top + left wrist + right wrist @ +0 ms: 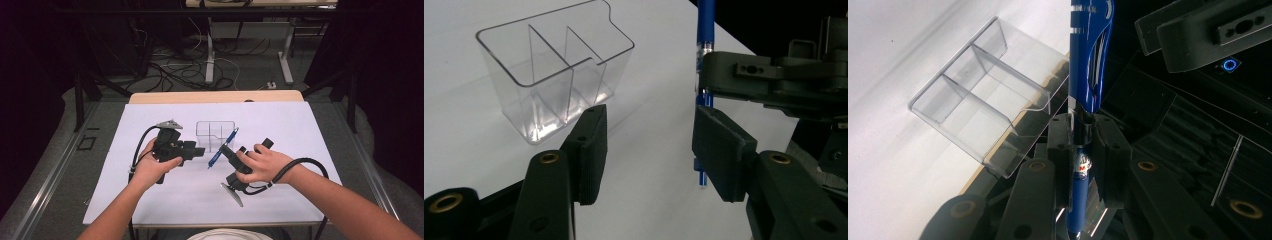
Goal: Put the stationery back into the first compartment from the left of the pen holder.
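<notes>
A blue pen (222, 146) is clamped upright-tilted in my right gripper (225, 150), just right of a clear plastic organizer (215, 134) with divided compartments on the white table. In the right gripper view the jaws of my right gripper (1080, 135) press on the pen (1090, 50) at mid-barrel, with the organizer (983, 100) to the left. My left gripper (200, 151) hovers close to the left of the pen. Its own view shows my left gripper (649, 145) with jaws apart and nothing between the pads. Beyond it are the organizer (549, 75), the pen (706, 30) and the right gripper (744, 75).
The white table top (150, 200) stretches wide around both hands. Its wooden far edge (215, 96) borders a floor with cables and desk legs. Black cables trail from each gripper toward the near edge.
</notes>
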{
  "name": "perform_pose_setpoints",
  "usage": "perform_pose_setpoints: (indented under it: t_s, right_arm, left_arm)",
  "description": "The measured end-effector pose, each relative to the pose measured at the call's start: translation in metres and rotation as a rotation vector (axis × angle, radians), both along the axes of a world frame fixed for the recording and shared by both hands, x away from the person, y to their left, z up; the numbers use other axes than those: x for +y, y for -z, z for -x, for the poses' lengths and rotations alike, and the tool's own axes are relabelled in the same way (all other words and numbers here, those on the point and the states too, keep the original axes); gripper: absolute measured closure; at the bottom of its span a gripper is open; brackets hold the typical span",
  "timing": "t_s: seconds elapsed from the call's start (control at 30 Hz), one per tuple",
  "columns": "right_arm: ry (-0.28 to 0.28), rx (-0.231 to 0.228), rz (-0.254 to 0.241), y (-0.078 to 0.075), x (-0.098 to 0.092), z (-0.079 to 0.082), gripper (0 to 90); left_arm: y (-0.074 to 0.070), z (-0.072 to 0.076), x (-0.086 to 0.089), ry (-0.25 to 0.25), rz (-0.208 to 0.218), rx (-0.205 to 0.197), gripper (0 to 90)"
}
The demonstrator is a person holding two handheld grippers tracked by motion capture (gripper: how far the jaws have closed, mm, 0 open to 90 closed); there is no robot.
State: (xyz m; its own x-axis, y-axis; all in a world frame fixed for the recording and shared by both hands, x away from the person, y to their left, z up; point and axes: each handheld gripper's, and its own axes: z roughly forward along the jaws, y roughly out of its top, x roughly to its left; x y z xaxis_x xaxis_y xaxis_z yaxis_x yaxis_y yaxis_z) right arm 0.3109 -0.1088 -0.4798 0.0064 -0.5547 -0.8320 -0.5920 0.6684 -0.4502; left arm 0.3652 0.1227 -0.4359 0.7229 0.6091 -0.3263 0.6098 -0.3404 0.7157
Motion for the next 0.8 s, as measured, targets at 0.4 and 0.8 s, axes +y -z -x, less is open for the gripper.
perform_pose_setpoints:
  t_s: [0.4, 0.8]
  right_arm:
    - [0.003, 0.002, 0.007, 0.002, 0.0, -0.001, 79.4]
    - [0.015, 0.013, 0.011, 0.004, 0.0, -0.001, 79.4]
  left_arm:
    - [-0.003, -0.001, -0.022, 0.067, -0.081, 0.014, 49.4]
    - [-0.004, -0.003, -0.032, 0.091, -0.128, 0.022, 52.4]
